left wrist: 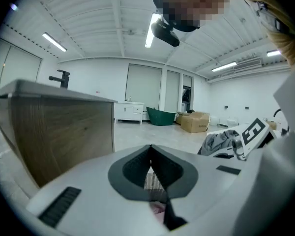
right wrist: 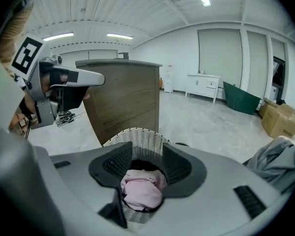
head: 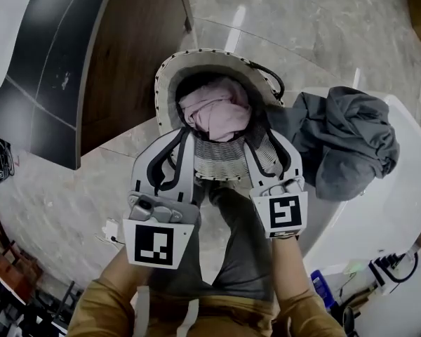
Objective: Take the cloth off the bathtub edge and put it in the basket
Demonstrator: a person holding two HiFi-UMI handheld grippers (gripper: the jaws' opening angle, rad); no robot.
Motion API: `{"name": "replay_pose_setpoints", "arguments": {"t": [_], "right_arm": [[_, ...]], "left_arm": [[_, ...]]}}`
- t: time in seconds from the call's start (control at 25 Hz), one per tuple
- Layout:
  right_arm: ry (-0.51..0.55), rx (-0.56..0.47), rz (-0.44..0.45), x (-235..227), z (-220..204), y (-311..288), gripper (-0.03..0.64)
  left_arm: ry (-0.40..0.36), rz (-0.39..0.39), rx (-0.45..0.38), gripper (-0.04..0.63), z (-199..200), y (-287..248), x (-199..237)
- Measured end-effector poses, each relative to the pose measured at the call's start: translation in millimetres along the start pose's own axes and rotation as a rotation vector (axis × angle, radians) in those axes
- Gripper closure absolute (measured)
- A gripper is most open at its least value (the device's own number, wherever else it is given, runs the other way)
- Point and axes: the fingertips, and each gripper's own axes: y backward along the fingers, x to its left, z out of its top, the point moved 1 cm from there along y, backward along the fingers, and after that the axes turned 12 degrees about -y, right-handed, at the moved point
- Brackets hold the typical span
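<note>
The pink cloth (head: 214, 114) lay bunched up inside the basket (head: 170, 76). It filled the middle of the basket, and the woven rim ran all the way round it. In the right gripper view the pink cloth (right wrist: 141, 191) showed in the gap between the two jaws, but it sat lower down in the basket (right wrist: 137, 134), and the pads did not press on it.

The right claw (head: 272, 146) hung over the near side of the basket with its jaws apart and nothing in them. The left claw (head: 177, 142) hung just beside it, also over the near side. Its jaws met at the tips, with nothing between them, and a bit of the basket showed through the thin slit lower down.

To the right of the basket a grey cloth (head: 351, 139) lay in a heap on the edge of the white tub (head: 400, 202). It was near the basket.

A brown wood cabinet (head: 126, 55) stood on the far left side of the basket. The basket sat on a pale stone floor (head: 281, 20).
</note>
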Motion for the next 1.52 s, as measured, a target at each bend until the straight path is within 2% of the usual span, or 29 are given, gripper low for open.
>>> {"name": "replay_pose_setpoints", "arguments": {"t": [0.4,0.72,0.88,1.0,1.32,1.52], "right_arm": [[0.009,-0.060,-0.034,15.7,86.2,88.8,0.433],[-0.032,-0.176,-0.098,16.1,158.0,171.7,0.434],[-0.080,-0.204,-0.146,16.2,194.5,214.3,0.436],[-0.096,-0.248,-0.137,22.3,218.5,246.2,0.442],[-0.068,-0.349,-0.117,50.4,287.5,311.5,0.559],[-0.050,-0.473,-0.113,53.5,327.6,344.7,0.611]], "left_arm": [[0.030,-0.019,-0.038,0.591,94.6,22.9,-5.6],[0.050,-0.062,-0.071,0.592,181.1,47.6,-20.9],[0.036,-0.092,-0.103,0.591,229.0,60.3,-29.9],[0.010,-0.109,-0.136,0.592,267.3,71.9,-33.2],[-0.030,-0.116,-0.227,0.592,350.3,111.7,-32.0],[-0.046,-0.109,-0.277,0.591,382.2,132.5,-33.0]]}}
